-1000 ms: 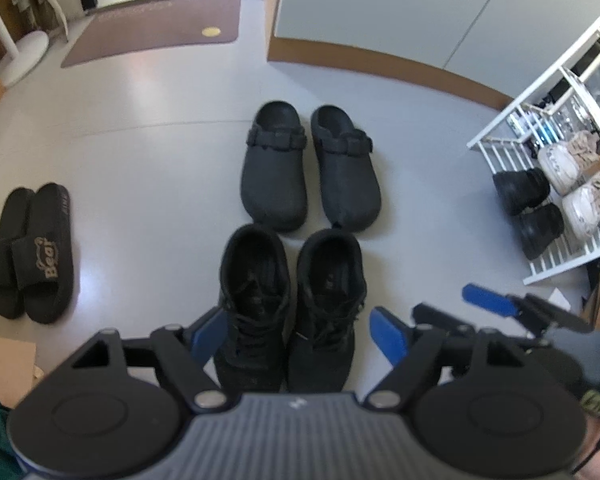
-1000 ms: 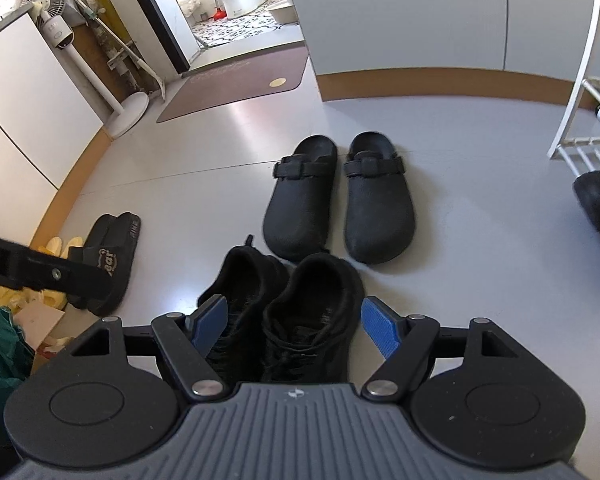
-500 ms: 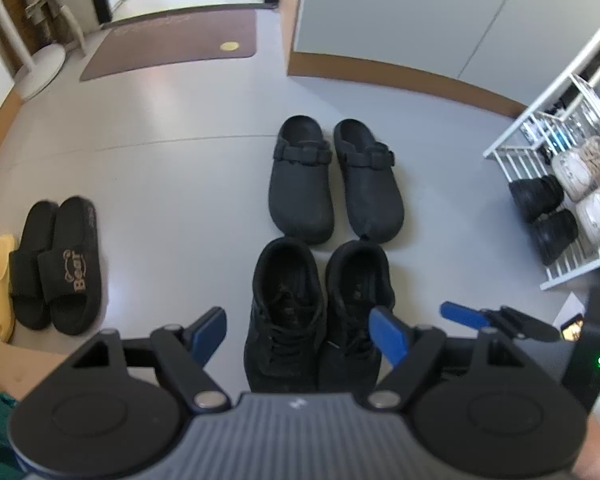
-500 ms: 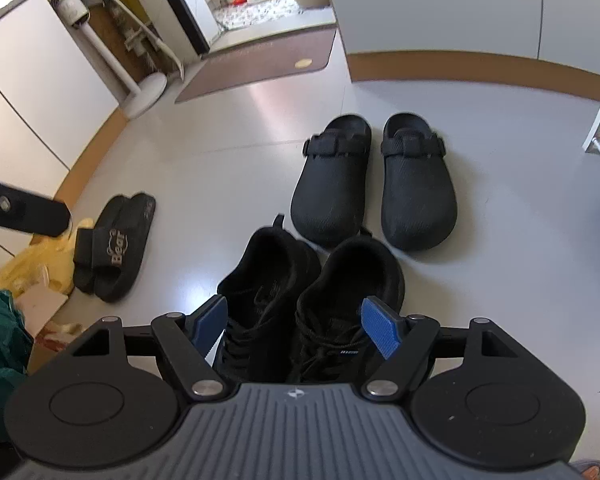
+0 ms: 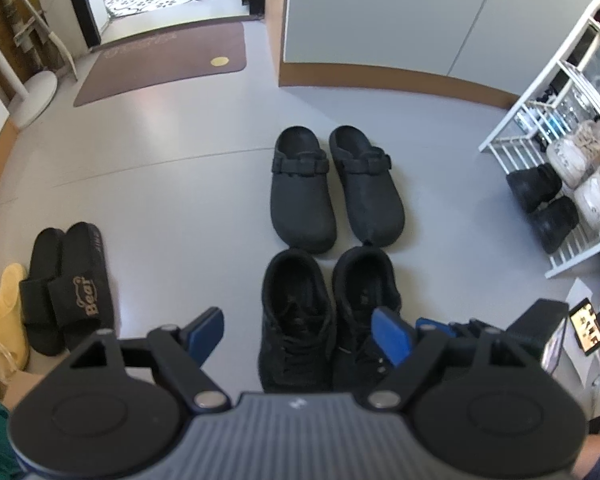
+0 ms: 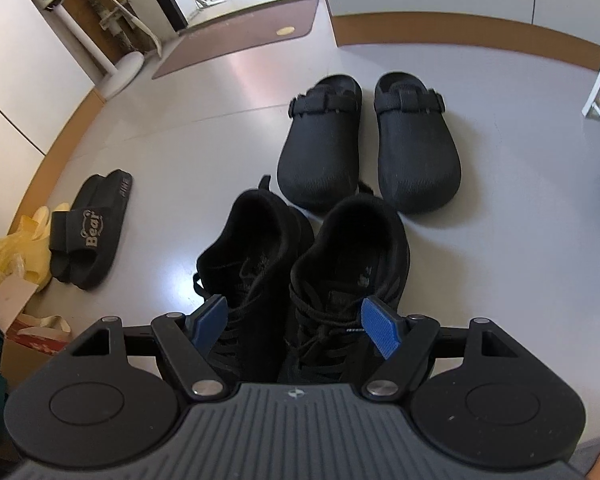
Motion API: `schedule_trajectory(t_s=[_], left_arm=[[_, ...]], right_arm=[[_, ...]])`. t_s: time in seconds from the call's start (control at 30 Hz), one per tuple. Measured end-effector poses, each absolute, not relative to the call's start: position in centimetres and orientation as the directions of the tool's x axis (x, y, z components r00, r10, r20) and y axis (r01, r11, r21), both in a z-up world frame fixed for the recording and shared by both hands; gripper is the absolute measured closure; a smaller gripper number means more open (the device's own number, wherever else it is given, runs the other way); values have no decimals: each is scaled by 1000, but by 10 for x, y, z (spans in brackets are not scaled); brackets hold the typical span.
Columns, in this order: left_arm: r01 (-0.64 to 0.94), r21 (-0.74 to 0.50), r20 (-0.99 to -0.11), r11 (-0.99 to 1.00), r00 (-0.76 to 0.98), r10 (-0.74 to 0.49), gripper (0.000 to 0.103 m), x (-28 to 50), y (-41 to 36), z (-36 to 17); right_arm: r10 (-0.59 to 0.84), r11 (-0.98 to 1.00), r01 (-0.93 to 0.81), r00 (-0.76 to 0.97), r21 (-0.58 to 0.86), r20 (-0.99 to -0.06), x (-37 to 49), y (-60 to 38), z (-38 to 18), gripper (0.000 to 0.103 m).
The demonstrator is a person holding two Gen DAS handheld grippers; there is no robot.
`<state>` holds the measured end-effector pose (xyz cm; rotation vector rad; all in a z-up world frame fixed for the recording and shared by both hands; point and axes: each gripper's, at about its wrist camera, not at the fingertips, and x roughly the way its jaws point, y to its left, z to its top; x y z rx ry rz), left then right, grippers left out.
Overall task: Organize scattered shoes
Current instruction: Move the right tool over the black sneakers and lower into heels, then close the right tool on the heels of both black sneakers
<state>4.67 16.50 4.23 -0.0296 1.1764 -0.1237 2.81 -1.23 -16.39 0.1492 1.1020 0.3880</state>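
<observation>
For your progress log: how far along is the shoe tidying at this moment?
Done: clogs paired on the floor, slides paired, four shoes on the rack. In hand: nothing gripped; the right tool is open over the paired sneakers, the left tool open too. Left: perhaps racking the floor pairs.

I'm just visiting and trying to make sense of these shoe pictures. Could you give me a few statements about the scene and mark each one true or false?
1. The black clogs stand side by side on the floor, beyond the black sneakers. True.
2. The right gripper is clamped shut on a clog. False: its jaws are open, over the sneakers.
3. The Bear slides sit on the white shoe rack. False: they lie on the floor, far from it.
4. The rack holds white sneakers and dark shoes. True.
5. The left gripper holds a sneaker. False: it is open, holding nothing.
</observation>
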Motion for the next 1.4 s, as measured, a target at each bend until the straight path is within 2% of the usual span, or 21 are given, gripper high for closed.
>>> schedule_trajectory(t_s=[0.37, 0.6, 0.8, 1.4], left_arm=[[86, -83, -905, 993, 410, -112, 20, 47, 166, 50], [66, -96, -900, 993, 421, -115, 20, 48, 171, 52], [64, -114, -898, 991, 420, -131, 20, 51, 169, 52], [79, -116, -908, 990, 396, -138, 20, 51, 167, 46]], right_arm=[[323, 946, -151, 459, 286, -827, 33, 11, -197, 35], [263, 965, -115, 503, 237, -823, 38, 33, -215, 35], [184, 982, -129, 561, 135, -807, 46, 54, -220, 35], [142, 987, -131, 469, 90, -872, 51, 70, -260, 34]])
